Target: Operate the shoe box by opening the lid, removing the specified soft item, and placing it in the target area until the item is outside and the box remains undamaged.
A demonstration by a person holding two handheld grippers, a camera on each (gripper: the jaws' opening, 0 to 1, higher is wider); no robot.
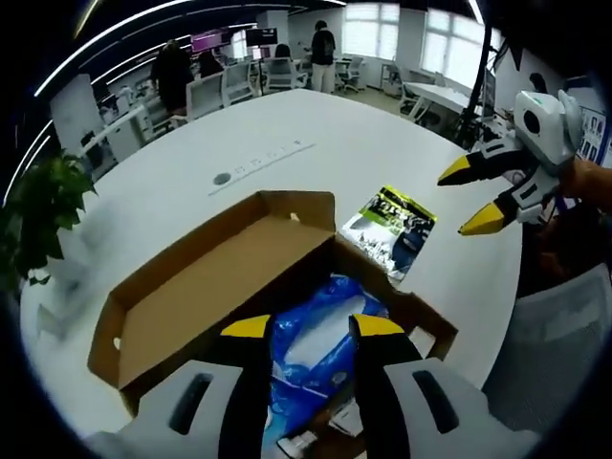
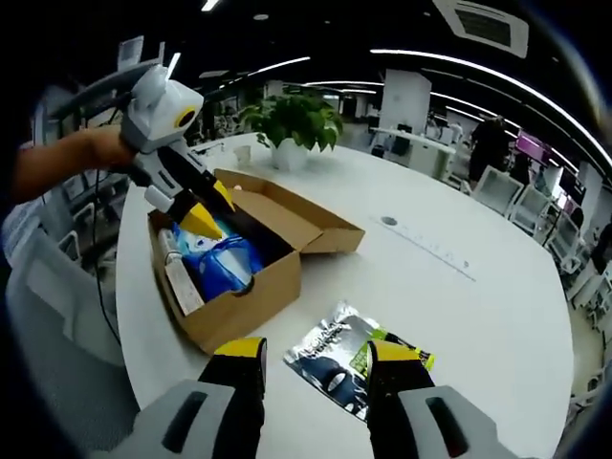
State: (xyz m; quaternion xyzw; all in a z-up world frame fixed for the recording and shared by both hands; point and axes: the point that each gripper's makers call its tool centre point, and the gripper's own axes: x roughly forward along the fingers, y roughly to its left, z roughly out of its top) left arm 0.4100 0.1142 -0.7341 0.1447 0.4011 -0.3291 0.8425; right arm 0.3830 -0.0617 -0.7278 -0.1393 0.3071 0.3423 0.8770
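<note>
- The shoe box (image 1: 220, 287) sits on a big white table (image 1: 316, 143). Its lid (image 1: 201, 277) is open and lies back flat on the far side from the left gripper.
- Inside the box is a soft blue bag (image 1: 320, 339). It is still in the box.
- In the right gripper view the box (image 2: 244, 296) is to the left, and the blue bag (image 2: 220, 253) shows inside it next to some white things I cannot make out.
- The left gripper (image 1: 311, 327) hangs just over the blue bag. Its jaws are spread apart, one on each side of the bag's top. I cannot tell if they touch it.
- In the right gripper view, the left gripper (image 2: 206, 215) points down into the box, held by a person's hand.
- A flat shiny packet (image 1: 392, 222) with green and black print lies on the table just beside the box, on its right.
- The right gripper (image 2: 316, 352) is over the near edge of that packet (image 2: 349, 356). Its jaws are apart and grip nothing.
- In the left gripper view, the right gripper (image 1: 475, 196) is in the air to the right of the packet, well above the table.
- A green plant (image 2: 292, 120) in a white pot stands on the far end of the table.
- Far off there are desks, chairs and people standing in an office.
</note>
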